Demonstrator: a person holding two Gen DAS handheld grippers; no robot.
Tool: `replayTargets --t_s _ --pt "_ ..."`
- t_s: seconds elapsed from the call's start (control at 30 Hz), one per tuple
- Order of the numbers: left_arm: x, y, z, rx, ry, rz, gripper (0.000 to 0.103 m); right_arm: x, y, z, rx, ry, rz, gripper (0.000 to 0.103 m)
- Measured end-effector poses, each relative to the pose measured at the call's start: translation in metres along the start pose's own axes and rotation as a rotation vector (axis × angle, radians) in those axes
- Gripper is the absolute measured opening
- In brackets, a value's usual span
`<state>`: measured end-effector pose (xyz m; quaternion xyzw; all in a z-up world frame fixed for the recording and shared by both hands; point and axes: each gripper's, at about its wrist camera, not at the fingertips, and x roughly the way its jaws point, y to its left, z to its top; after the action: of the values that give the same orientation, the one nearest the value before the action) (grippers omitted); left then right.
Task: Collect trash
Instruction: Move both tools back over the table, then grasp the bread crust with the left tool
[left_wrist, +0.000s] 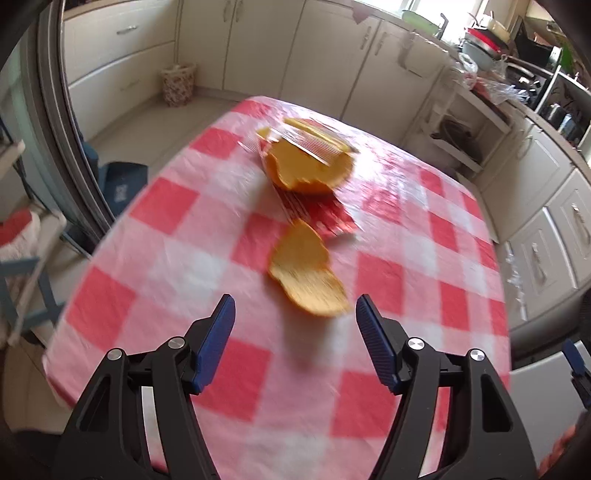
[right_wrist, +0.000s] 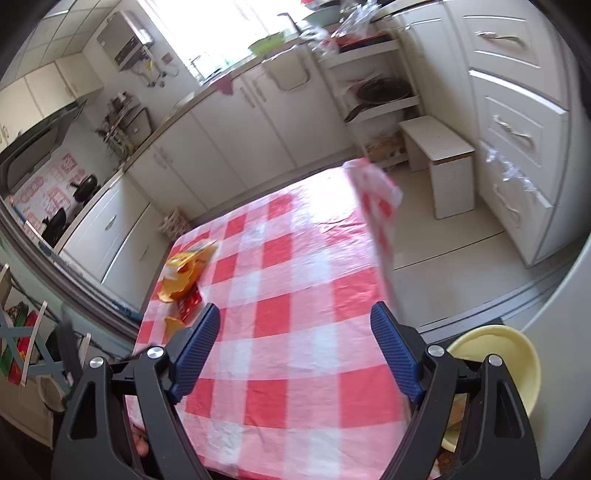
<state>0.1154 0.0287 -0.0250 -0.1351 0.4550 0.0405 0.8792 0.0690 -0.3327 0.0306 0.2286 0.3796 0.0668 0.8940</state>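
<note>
Left wrist view: my left gripper (left_wrist: 295, 314) hangs with jaws apart and empty over the near orange peel (left_wrist: 306, 273).

Peel looks light, curled, a bit brittle, so I'd pinch its raised edge. Bigger peel (left_wrist: 310, 162) and red wrapper (left_wrist: 325, 218) sit at 12 o'clock on the checked tablecloth (left_wrist: 184, 221). My right gripper (right_wrist: 295, 321) is spread too, nothing in it; the pile sits at its 10 o'clock.

The checked tablecloth (left_wrist: 229, 229) looks like glossy plastic sheeting. The wrapper (left_wrist: 325, 221) is shiny red foil, and the orange peel (left_wrist: 306, 280) is matt and rough.
</note>
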Motion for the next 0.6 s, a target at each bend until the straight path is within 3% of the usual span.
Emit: replayTargets --t_s 0.07,0.2,0.5,0.57,0.6 --pt "0.014 0.007 0.013 0.003 -0.010 0.048 0.064 0.010 0.010 0.000 -0.013 0.024 0.019 0.080" --pt "0.039 0.015 0.023 0.012 0.010 0.065 0.064 0.025 0.029 -0.002 -0.065 0.050 0.027 0.080" --pt "0.059 -0.013 0.022 0.110 0.001 0.012 0.063 0.042 0.037 -0.007 -0.087 0.091 0.017 0.080" --pt "0.057 -0.018 0.019 0.124 0.008 -0.008 0.047 0.044 0.038 -0.006 -0.087 0.093 0.016 0.080" --pt "0.057 -0.019 0.018 0.128 0.014 -0.013 0.033 0.044 0.038 -0.006 -0.086 0.093 0.017 0.080"
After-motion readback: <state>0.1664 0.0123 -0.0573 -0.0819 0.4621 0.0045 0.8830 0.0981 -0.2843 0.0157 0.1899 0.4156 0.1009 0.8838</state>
